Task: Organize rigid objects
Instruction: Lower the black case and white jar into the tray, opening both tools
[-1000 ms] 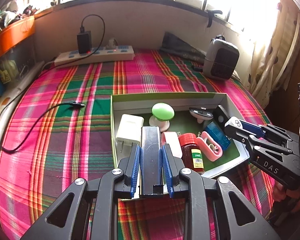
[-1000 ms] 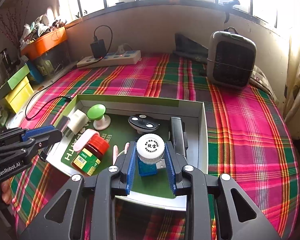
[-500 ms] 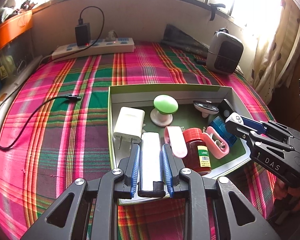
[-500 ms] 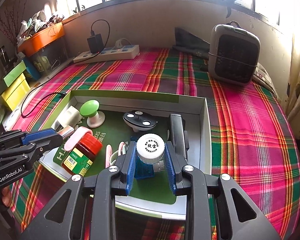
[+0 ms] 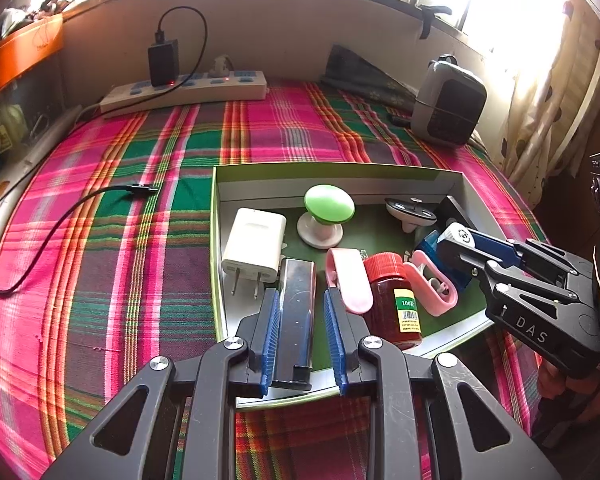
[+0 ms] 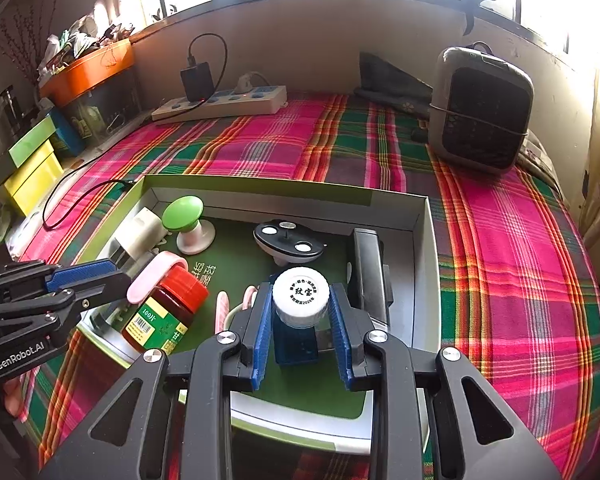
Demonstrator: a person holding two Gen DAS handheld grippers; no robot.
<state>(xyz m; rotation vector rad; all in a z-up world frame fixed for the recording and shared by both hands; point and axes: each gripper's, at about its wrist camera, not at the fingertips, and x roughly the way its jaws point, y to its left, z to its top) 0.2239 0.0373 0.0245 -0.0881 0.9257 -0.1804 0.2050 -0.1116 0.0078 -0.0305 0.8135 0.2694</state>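
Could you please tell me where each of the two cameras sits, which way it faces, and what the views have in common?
Left wrist: on the left tool, looking forward and down into the green box; its fingers clamp a dark flat bar; the right tool enters at right.
Right wrist: on the right tool, facing likewise; it grips a white-capped bottle; the left tool enters at left.
Shared: box, red-lidded jar, green knob, power strip.

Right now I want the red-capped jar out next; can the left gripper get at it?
Probably not yet: the left gripper is shut on the dark bar, though the red-capped jar lies close.
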